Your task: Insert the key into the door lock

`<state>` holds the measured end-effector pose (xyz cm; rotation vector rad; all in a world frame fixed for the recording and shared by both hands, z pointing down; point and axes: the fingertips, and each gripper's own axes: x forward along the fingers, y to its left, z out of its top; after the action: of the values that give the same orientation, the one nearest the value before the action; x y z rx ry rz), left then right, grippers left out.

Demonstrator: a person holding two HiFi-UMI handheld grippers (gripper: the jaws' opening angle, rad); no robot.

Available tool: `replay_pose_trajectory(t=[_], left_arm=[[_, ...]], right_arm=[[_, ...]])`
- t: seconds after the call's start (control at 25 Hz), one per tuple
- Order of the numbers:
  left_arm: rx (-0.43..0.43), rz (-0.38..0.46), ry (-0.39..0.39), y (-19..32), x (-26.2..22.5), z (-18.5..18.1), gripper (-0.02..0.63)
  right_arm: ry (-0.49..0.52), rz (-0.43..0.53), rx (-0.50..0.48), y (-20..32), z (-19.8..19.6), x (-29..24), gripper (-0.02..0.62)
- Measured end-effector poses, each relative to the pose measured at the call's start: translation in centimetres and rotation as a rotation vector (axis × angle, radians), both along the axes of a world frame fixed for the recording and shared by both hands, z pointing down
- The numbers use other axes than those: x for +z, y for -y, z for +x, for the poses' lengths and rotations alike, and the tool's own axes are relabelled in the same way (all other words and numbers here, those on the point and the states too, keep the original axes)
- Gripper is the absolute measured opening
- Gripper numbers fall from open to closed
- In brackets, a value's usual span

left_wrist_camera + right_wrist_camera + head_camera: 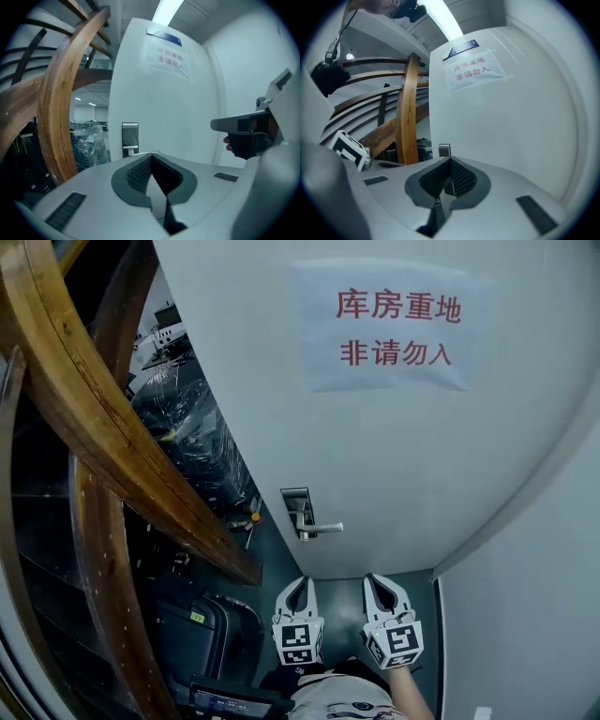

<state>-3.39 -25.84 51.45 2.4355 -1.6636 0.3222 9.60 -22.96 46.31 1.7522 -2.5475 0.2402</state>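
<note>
The white door (394,456) fills the middle of the head view. Its metal lock plate (296,505), with a lever handle (323,528), sits near the door's left edge. The plate also shows far ahead in the left gripper view (130,137) and the right gripper view (444,150). My left gripper (300,583) (151,155) hangs below the lock, shut with nothing between its pads. My right gripper (375,579) (450,159) is beside it, level with it, jaws together. I see no key in any view.
Curved wooden stair beams (94,409) cross close on the left. Plastic-wrapped goods (192,442) and a dark suitcase (211,629) lie behind and under them. A paper sign (389,329) is taped high on the door. A white wall (534,615) closes the right side.
</note>
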Motion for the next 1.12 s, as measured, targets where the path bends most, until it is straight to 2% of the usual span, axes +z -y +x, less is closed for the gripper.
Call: replay_pose_trajectory(t=[0.2,0.32,0.64,1.12], left_arm=[[0.013,0.092,-0.006,1.1,-5.2,1.0,0.005],[0.014,0.136,0.001,1.6,-6.7,1.3,0.005],[0.035,0.144,0.023,1.9,-7.6,2.4,0.005],[0.045,0.158,0.023,2.3,-8.0,2.8,0.005]], right_arm=[[-0.004,0.077,-0.032,1.5,-1.2,-3.4,0.006],[-0.015,0.103,-0.046,1.9,-1.6,-4.4,0.006],[-0.013,0.145,-0.034,2.4,-0.9,-6.3,0.006],[-0.027,0.152,-0.044,2.8,-1.6,-6.5,0.006]])
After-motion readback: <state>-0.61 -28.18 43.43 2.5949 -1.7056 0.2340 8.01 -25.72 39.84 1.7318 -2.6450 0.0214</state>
